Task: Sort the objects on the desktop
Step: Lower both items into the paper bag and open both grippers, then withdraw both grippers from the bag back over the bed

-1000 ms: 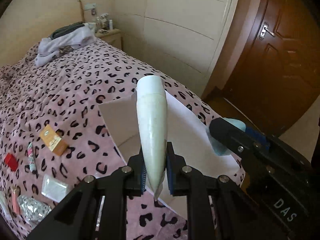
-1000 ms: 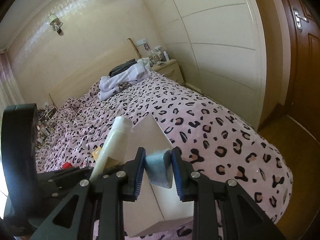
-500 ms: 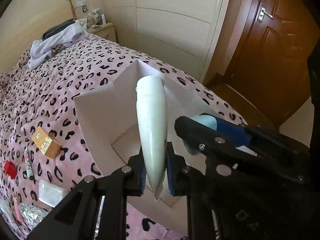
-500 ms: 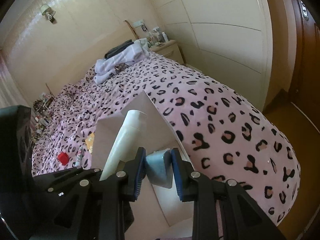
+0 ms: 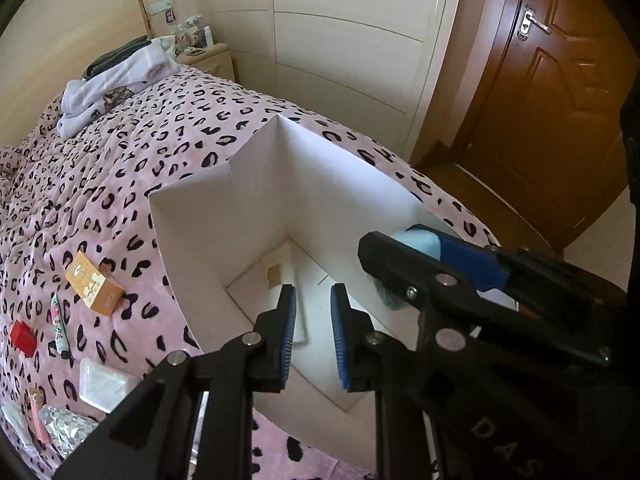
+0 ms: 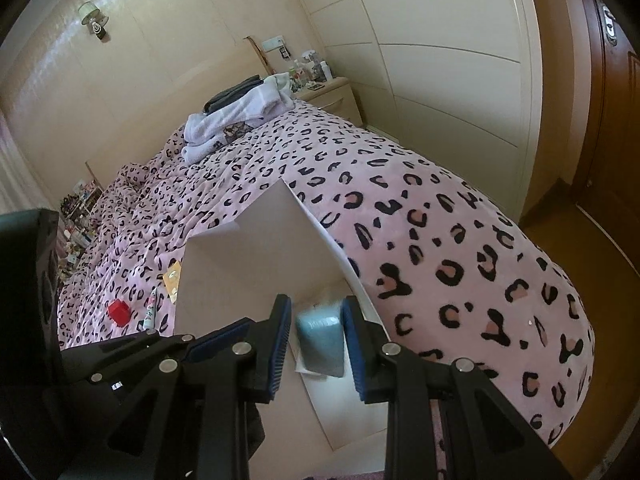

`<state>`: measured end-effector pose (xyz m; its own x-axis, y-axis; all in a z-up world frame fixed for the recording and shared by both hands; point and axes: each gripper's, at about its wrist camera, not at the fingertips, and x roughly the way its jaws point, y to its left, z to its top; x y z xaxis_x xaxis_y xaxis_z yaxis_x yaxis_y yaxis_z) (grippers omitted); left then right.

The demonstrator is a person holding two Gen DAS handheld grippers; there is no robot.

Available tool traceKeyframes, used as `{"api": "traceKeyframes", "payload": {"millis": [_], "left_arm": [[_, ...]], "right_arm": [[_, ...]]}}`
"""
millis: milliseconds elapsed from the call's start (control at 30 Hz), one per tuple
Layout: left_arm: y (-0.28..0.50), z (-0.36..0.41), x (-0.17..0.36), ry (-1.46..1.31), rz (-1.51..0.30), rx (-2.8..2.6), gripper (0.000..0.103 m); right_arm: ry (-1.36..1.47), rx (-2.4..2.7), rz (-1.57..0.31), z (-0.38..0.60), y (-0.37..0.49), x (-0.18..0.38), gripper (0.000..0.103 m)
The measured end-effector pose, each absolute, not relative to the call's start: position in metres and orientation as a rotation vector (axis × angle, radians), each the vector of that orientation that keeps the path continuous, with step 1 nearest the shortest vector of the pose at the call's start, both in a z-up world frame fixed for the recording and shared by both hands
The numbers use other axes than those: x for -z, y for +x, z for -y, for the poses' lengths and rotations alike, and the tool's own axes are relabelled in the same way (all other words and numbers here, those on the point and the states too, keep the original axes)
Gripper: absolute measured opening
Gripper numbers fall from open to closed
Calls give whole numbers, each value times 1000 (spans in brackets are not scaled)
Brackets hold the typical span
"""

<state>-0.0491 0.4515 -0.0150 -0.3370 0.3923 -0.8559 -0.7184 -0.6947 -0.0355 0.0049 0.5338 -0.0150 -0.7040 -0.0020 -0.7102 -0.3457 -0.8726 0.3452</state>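
Observation:
An open white box [image 5: 224, 240] stands on the leopard-print bed. My left gripper [image 5: 314, 320] hangs over its opening, jaws slightly apart with nothing between them, so the box floor shows through the gap. A long pale shape [image 5: 300, 320] lies on that floor; I cannot tell whether it is the white tube. My right gripper [image 6: 316, 336] is shut on a light blue packet [image 6: 322, 344], which looks blurred. It is over the box's [image 6: 248, 264] right wall. In the left wrist view the blue packet [image 5: 418, 240] shows between the right gripper's fingers, just inside the box rim.
Left of the box lie an orange carton [image 5: 94, 284], a red cube [image 5: 23, 338], a small patterned tube [image 5: 59, 330], a white sachet [image 5: 102, 384] and a silver foil pack [image 5: 66, 428]. Folded clothes [image 5: 116, 80] sit by the nightstand [image 5: 204, 56]. A brown door [image 5: 560, 120] is at right.
The white tube has left my left gripper's jaws. Both grippers came down closer over the box in the first half second. The blue packet stays between the right jaws.

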Motion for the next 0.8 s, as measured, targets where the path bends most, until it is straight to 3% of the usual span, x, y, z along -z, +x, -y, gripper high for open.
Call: {"api": "traceKeyframes", "payload": {"millis": [233,633,800], "left_arm": [[-47,-448,11,-1181,-452,-2080,24],[-40,-412,-30,-1129,-386,-2160,26],[-32,-369,-66,-1084,-343,-2250,36]], "right_arm": [[-1140,-2634,-715,-532,3,13,35],[-1020,-2680,-670,-514,20,-37,35],[-936,-2741,-610,-486,34,-79,37]]}}
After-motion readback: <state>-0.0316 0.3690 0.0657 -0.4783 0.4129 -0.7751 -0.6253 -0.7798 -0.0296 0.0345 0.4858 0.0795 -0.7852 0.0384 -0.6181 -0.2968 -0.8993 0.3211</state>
